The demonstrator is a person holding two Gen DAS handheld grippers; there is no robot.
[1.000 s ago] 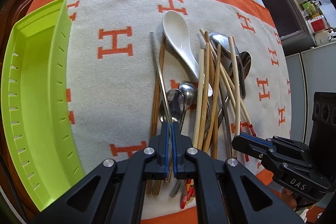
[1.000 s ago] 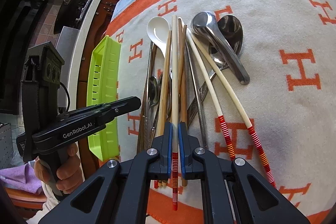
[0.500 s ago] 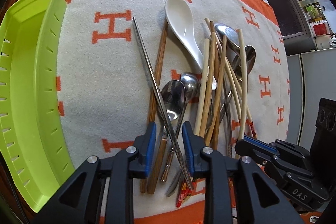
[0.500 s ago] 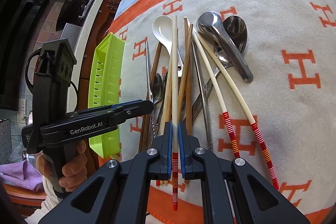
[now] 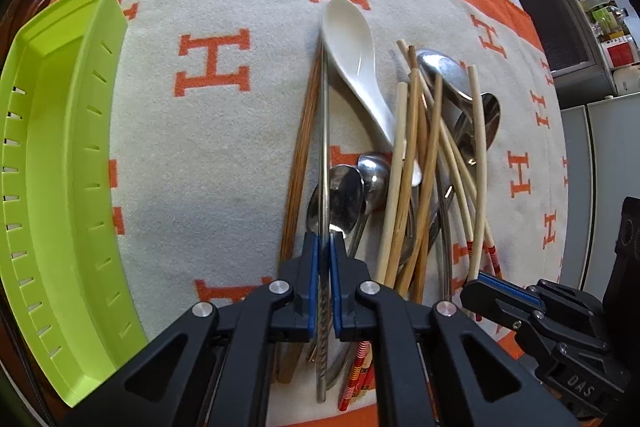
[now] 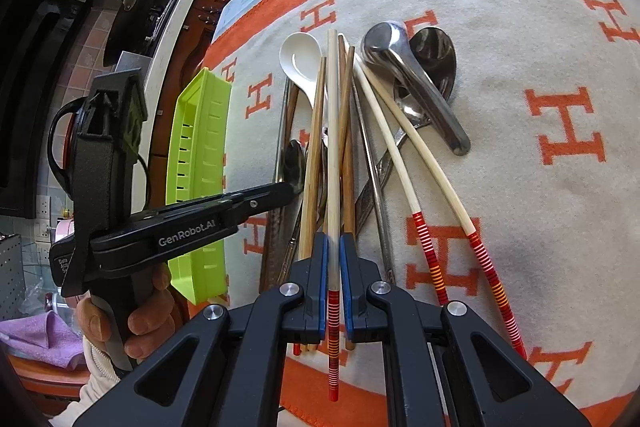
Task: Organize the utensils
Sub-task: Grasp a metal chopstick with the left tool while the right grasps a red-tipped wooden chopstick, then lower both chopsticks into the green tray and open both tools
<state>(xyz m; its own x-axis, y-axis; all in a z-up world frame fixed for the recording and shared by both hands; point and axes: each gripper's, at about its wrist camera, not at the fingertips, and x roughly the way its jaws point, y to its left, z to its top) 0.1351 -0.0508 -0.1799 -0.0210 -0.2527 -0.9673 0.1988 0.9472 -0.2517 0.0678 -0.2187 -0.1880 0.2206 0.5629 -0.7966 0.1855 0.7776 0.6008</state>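
Observation:
A pile of utensils lies on a cream and orange blanket (image 5: 208, 155): a white ceramic spoon (image 5: 352, 59), metal spoons (image 5: 340, 199), wooden chopsticks (image 5: 412, 163) and cream chopsticks with red striped ends (image 6: 424, 239). My left gripper (image 5: 324, 243) is shut on a metal chopstick (image 5: 325, 131) at the pile's left side. My right gripper (image 6: 333, 243) is shut on a cream red-ended chopstick (image 6: 333, 147) in the middle of the pile. A lime green slotted tray (image 5: 52, 163) stands at the left and also shows in the right wrist view (image 6: 200, 163).
The left gripper's body and the hand on it (image 6: 132, 235) cross the left of the right wrist view. The right gripper (image 5: 552, 331) shows at the lower right of the left wrist view. The table edge (image 6: 192, 27) and dark cabinets lie beyond the tray.
My left gripper opened half a second ago and has now shut on the metal chopstick, which swung from a slant back to straight. My right gripper stays shut on its chopstick.

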